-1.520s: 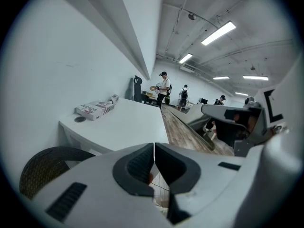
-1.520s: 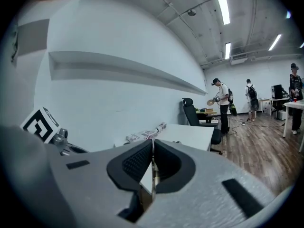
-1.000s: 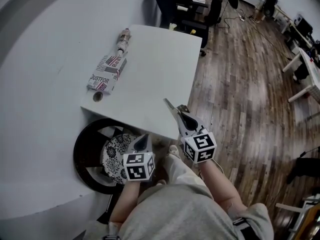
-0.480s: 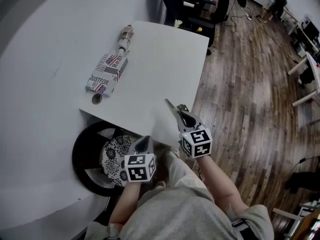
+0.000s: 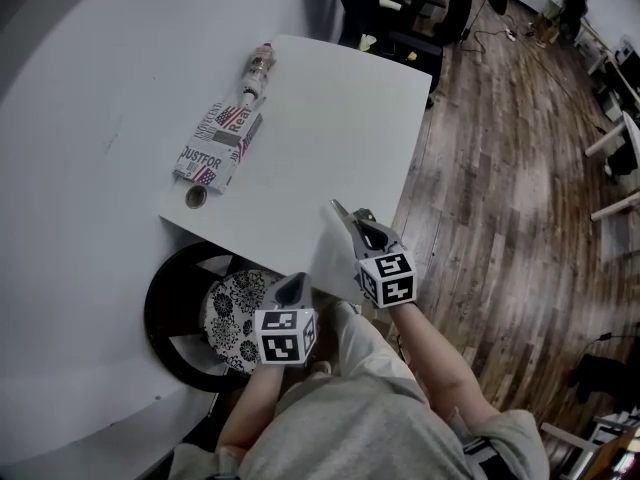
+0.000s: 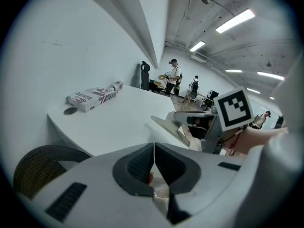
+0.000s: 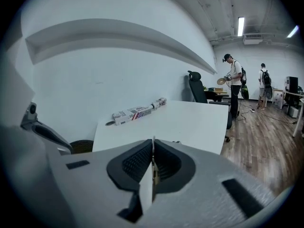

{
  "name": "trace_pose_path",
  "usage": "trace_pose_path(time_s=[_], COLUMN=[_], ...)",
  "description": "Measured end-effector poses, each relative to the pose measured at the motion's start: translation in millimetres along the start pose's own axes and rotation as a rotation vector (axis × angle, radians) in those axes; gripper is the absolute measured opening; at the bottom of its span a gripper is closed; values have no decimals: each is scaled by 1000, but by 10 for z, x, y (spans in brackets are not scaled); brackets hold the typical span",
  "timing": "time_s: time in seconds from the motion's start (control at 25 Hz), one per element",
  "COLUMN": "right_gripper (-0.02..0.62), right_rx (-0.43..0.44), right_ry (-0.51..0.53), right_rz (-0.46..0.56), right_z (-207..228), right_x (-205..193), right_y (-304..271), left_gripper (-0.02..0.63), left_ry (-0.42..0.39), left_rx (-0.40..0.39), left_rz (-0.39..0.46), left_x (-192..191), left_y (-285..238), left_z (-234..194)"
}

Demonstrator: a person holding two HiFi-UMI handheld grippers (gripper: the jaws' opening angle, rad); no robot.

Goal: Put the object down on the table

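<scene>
Bright ceiling lights (image 6: 236,20) glare; fisheye edges warp and darken.

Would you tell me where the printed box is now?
Head view: the printed box lies at the table's left edge, between the bottle and a small round disc.

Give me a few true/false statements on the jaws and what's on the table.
1. The right gripper has its jaws clamped on a thin white sheet. True.
2. The left gripper has its jaws wide apart. False: they are together, with nothing between them.
3. The printed box lies along the table edge next to the wall. True.
4. The bottle stands upright mid-table. False: it lies on its side at the box's far end.
</scene>
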State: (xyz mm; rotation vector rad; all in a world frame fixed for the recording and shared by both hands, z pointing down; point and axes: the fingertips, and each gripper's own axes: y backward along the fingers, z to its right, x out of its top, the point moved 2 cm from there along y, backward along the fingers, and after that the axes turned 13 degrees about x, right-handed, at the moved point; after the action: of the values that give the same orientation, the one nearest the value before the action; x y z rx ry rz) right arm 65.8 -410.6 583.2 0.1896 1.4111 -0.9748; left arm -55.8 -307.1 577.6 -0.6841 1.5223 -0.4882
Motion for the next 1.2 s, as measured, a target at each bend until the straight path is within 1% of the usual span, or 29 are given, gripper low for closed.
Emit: trace_pose_path(time_s=[0.48,0.76,1.0,1.2], right_gripper=[15,20,31,49], right_rx=[7,4,-20,-48], right_ry=[1,9,33,32], right_rz=[-46,-49,-60,-78], right_z=[81,129,210,329], right_x=[-104,-109,-111,-148], right_y=[-252,-310,-315,-308], left_gripper=[9,9,9,9], left_ry=[3,6,5,2], left_rx=[6,12,14,14], left_rz=[-5,-5,-9,-14], left_x=[7,23,10,-14], left_y=[-59,-92,-115,-130], left_z=[0,-47,-67,-80])
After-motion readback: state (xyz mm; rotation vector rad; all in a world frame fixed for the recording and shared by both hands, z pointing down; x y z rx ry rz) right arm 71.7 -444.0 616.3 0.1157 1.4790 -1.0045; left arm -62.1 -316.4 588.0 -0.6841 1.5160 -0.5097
